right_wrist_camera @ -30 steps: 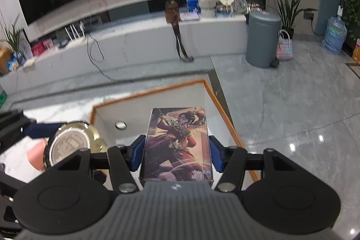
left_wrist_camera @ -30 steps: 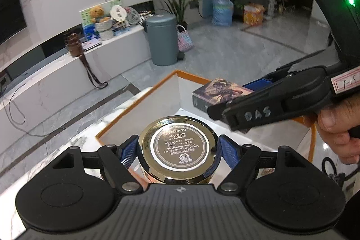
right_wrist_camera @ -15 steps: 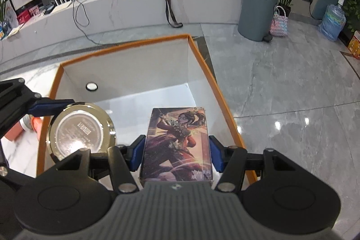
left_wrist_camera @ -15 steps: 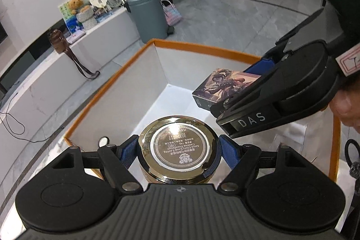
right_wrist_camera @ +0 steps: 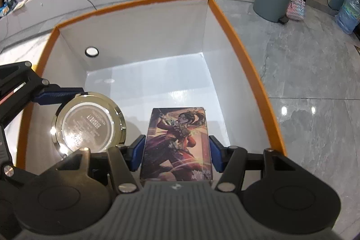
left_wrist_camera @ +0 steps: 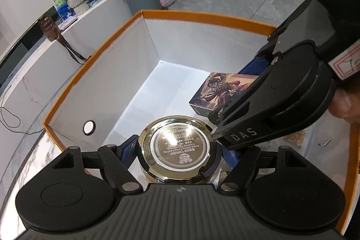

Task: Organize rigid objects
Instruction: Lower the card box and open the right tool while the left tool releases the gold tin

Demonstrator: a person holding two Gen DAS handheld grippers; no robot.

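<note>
Both wrist views look steeply down, close above the orange-rimmed box (left_wrist_camera: 202, 17) (right_wrist_camera: 247, 55). They share its white interior; each also shows the other's held item.

Left tool (left_wrist_camera: 180, 150): matte black body, blue ribbed pads, silver screws. Right tool (right_wrist_camera: 176, 150): same, "DAS" lettering, red-bordered label, green light.
</note>
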